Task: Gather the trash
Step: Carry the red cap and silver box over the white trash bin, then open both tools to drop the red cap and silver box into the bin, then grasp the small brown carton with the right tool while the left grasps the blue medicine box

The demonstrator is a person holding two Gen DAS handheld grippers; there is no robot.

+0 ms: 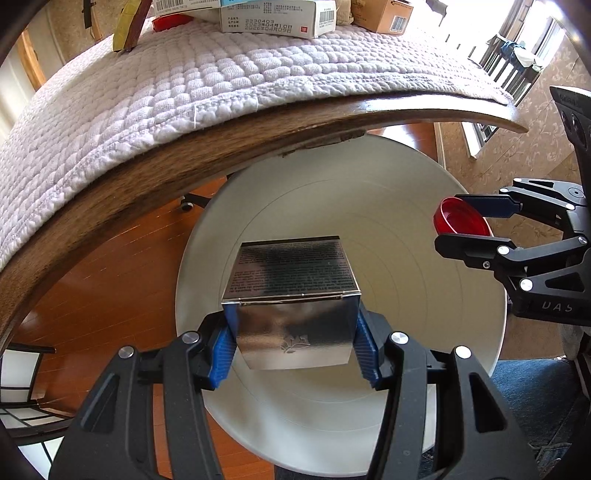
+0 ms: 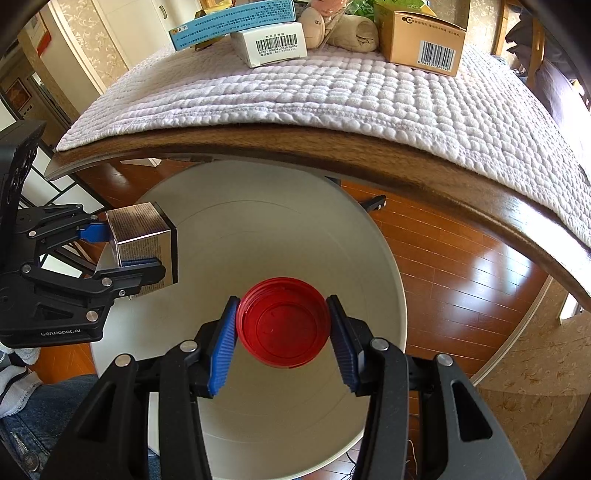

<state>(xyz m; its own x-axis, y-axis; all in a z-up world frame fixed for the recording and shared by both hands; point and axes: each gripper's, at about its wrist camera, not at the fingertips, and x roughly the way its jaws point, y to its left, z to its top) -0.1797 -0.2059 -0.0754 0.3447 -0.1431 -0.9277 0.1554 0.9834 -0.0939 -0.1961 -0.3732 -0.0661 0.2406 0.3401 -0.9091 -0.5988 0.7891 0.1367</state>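
Note:
My left gripper (image 1: 294, 341) is shut on a shiny silver box (image 1: 293, 295) and holds it over the open mouth of a white bin (image 1: 424, 332). My right gripper (image 2: 283, 332) is shut on a red plastic lid (image 2: 283, 323), also over the white bin (image 2: 258, 229). In the left wrist view the right gripper (image 1: 467, 225) with the red lid (image 1: 460, 221) is at the bin's right rim. In the right wrist view the left gripper (image 2: 125, 247) with the silver box (image 2: 142, 240) is at the bin's left rim.
A wooden table (image 2: 369, 147) with a white quilted cloth (image 2: 332, 92) stands just behind the bin. Boxes lie on it: a white barcode box (image 2: 271, 42), a blue box (image 2: 232, 22), a brown carton (image 2: 424, 37). A brown wooden floor (image 2: 461, 266) surrounds the bin.

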